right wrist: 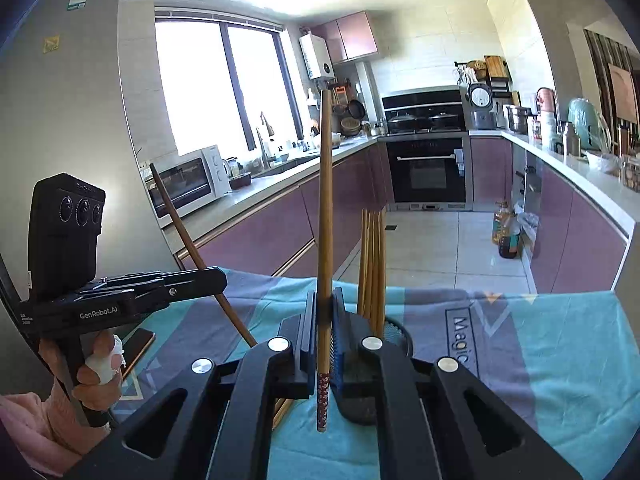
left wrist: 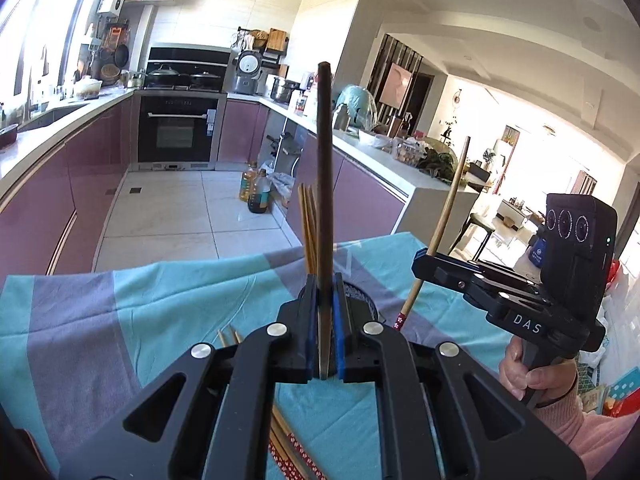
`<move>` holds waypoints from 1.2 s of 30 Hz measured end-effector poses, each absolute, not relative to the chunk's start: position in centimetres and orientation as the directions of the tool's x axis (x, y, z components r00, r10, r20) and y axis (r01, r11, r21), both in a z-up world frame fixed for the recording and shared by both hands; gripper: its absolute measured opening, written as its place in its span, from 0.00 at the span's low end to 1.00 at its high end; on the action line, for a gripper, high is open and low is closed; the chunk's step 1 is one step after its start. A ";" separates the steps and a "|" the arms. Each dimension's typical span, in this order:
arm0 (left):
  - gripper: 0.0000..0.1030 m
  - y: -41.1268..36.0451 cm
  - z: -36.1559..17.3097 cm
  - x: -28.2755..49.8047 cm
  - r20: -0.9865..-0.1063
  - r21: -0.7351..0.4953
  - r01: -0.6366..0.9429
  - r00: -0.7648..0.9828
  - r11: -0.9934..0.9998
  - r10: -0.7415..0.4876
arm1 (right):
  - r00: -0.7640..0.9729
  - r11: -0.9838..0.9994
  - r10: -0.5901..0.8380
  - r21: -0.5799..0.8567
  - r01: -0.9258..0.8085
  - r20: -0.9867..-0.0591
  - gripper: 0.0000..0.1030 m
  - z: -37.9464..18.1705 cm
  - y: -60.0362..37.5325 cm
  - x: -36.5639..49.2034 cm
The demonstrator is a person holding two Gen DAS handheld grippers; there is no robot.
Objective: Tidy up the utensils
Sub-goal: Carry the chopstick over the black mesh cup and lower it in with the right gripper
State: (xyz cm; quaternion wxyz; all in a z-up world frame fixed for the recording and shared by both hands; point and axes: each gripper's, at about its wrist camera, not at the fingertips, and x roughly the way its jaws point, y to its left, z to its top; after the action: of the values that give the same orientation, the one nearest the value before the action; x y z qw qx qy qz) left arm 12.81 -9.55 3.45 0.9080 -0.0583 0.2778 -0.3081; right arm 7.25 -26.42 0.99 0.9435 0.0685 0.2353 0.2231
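Left wrist view: the left gripper [left wrist: 325,316] is clamped tight on a dark chopstick [left wrist: 324,160] that stands upright between its fingers. Just beyond the fingertips sits a dark mesh holder [left wrist: 366,300] with several light chopsticks [left wrist: 307,232] already upright in it. Off to the right, the right gripper [left wrist: 434,258] pinches a lighter chopstick [left wrist: 448,208]. Below the gripper, more chopsticks [left wrist: 288,448] lie loose on the cloth-covered tabletop [left wrist: 100,320].

Right wrist view: the right gripper [right wrist: 325,316] is closed on a brown chopstick [right wrist: 325,220] with a red patterned end, upright. The holder [right wrist: 394,330] is just ahead and to the right, its chopsticks [right wrist: 373,264] standing. The left gripper [right wrist: 216,276] is off to the left with its dark chopstick [right wrist: 180,220].

Judging by this, sorting is partly done: some sticks are stowed, two are in hand, others remain.
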 end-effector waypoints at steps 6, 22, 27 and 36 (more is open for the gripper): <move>0.07 -10.2 5.5 12.8 -0.434 -0.263 0.550 0.666 0.793 -0.606 | 0.802 0.892 0.451 0.220 -0.394 -0.392 0.06 2.2 -26.5 7.7; 0.07 -14.0 5.7 14.4 -0.509 -0.185 0.558 0.650 0.809 -0.565 | 0.816 0.928 0.371 0.182 -0.324 -0.443 0.06 0.8 -26.3 10.9; 0.07 -14.8 3.9 15.0 -0.565 -0.170 0.556 0.621 0.814 -0.542 | 0.781 0.932 0.362 0.184 -0.312 -0.510 0.06 -1.3 -26.2 12.0; 0.07 -16.4 2.2 16.1 -0.646 -0.152 0.571 0.560 0.807 -0.519 | 0.711 0.931 0.363 0.201 -0.305 -0.602 0.06 -3.6 -26.2 13.4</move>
State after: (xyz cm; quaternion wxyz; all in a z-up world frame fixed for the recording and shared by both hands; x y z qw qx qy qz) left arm 16.14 -16.36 2.21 0.8825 0.0371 0.3530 -0.3087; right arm 13.37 -26.24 -3.64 0.9239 0.0435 0.3344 0.1807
